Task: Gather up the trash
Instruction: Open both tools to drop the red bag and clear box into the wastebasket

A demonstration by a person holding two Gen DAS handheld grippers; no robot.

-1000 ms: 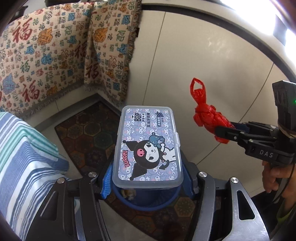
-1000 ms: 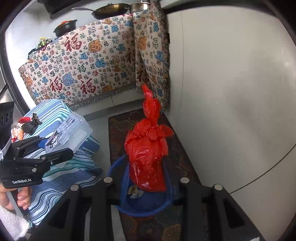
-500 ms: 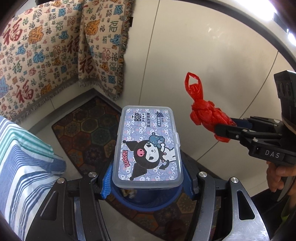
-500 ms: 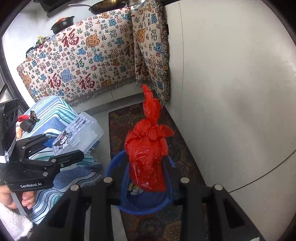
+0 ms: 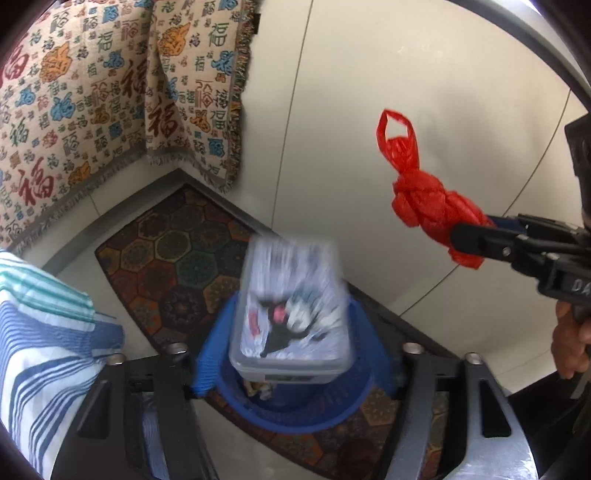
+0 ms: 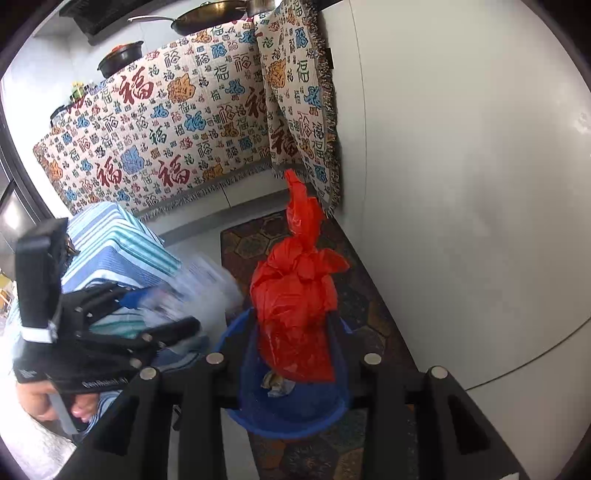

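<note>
Left wrist view: the left gripper [image 5: 291, 354] hangs over a blue mesh bin [image 5: 295, 410] w/ its jaws opening. A clear plastic box [image 5: 291, 306] w/ a cartoon print sits blurred between the blue pads [image 5: 207, 365], lower end tipped toward the bin's mouth; pads no longer press on it, so the claw reads as released. Scraps of trash [image 5: 260, 389] show in the bin bottom. The bin stands on a dark hexagon-pattern rug [image 5: 177, 258], next to a pale cabinet wall [image 5: 369, 92]. At right, the right gripper [image 5: 469, 240] is clenched on a knotted red plastic bag [image 5: 424, 203], handle loop sticking up; a hand [image 5: 570, 347] grips its handle. A blue-striped cloth [image 5: 48, 332] fills lower left; a patterned blanket [image 5: 92, 103] hangs behind.

Right wrist view: the right gripper [image 6: 295, 354] grasps the red plastic bag [image 6: 295, 295] upright between its fingers, directly above the blue mesh bin [image 6: 291, 417], bag not yet in it. Crumpled trash [image 6: 277, 382] lies in the bin. At left, the left gripper [image 6: 181, 314] w/ the smeared clear plastic box [image 6: 199, 291] at its tips, just beside the bin rim; a hand [image 6: 48, 398] holds it. Behind it the blue-striped cloth [image 6: 118, 243]; the patterned blanket [image 6: 177, 129] drapes a counter carrying a pan [image 6: 207, 16] and a dark pot [image 6: 122, 55]. The rug [image 6: 258, 240] runs along the cabinet wall [image 6: 461, 166].
</note>
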